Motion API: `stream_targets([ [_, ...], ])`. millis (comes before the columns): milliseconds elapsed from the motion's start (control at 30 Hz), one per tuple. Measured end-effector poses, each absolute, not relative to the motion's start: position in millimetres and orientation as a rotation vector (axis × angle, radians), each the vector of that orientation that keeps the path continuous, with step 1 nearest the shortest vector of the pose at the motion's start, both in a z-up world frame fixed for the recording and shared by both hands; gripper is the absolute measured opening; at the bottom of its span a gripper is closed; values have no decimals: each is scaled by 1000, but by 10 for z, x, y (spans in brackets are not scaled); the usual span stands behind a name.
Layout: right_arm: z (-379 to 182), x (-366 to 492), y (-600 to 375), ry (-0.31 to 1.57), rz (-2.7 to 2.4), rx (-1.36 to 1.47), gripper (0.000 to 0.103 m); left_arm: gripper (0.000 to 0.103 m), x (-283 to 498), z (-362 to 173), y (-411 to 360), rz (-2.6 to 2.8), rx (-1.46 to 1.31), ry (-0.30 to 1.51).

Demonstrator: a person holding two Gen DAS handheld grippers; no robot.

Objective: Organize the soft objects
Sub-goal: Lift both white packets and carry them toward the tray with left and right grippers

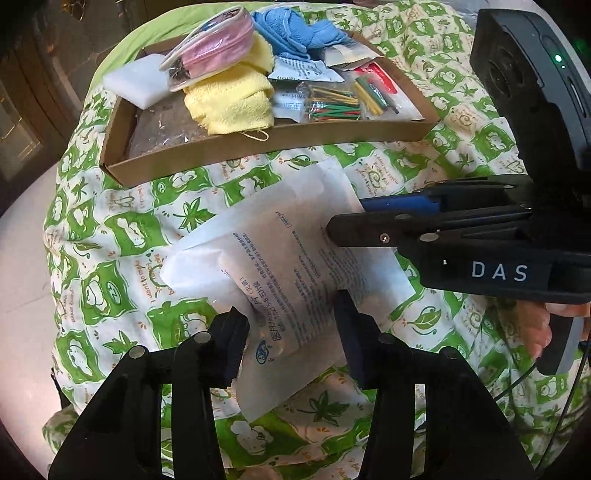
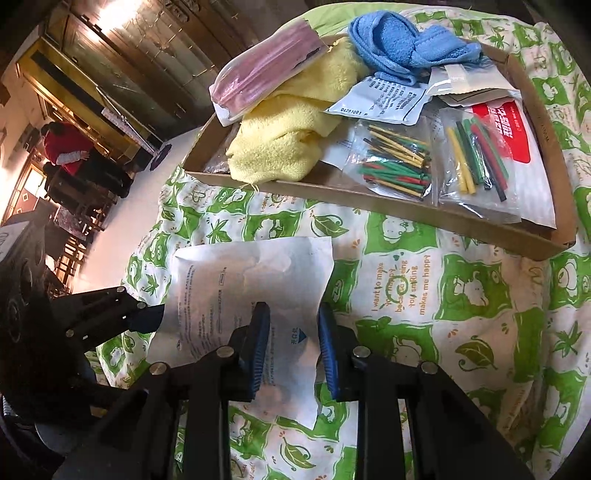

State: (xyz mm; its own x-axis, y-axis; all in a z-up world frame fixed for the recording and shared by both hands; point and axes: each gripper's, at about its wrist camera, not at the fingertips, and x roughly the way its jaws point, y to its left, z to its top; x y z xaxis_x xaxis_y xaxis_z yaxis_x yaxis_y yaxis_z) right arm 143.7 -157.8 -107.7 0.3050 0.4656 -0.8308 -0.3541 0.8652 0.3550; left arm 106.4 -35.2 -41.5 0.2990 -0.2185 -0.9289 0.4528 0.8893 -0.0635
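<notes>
A white paper packet [image 1: 288, 258] with printed text is on the green-and-white patterned cloth [image 1: 122, 229], in front of the cardboard tray [image 1: 258, 144]. My left gripper [image 1: 291, 339] stands open astride the packet's near end, one finger on each side. My right gripper [image 1: 349, 218] comes in from the right and is shut on the packet's right edge, black finger on top and blue pad behind. In the right wrist view the packet [image 2: 240, 280] shows between the right gripper's [image 2: 293, 347] blue pads, and a left finger [image 2: 147, 317] touches its left edge.
The tray holds a yellow towel [image 1: 229, 99], a blue cloth [image 1: 295, 29], a pink pouch [image 1: 218, 48], a white foam block [image 1: 136, 75] and bags of coloured sticks [image 1: 332, 105]. A person in red [image 2: 64, 147] stands far off at the left.
</notes>
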Motion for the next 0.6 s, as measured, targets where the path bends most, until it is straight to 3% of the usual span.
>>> stream_targets([
  [600, -850, 1412, -1703, 1077, 542, 149, 26, 34, 1033, -160, -127, -493, 165, 1093],
])
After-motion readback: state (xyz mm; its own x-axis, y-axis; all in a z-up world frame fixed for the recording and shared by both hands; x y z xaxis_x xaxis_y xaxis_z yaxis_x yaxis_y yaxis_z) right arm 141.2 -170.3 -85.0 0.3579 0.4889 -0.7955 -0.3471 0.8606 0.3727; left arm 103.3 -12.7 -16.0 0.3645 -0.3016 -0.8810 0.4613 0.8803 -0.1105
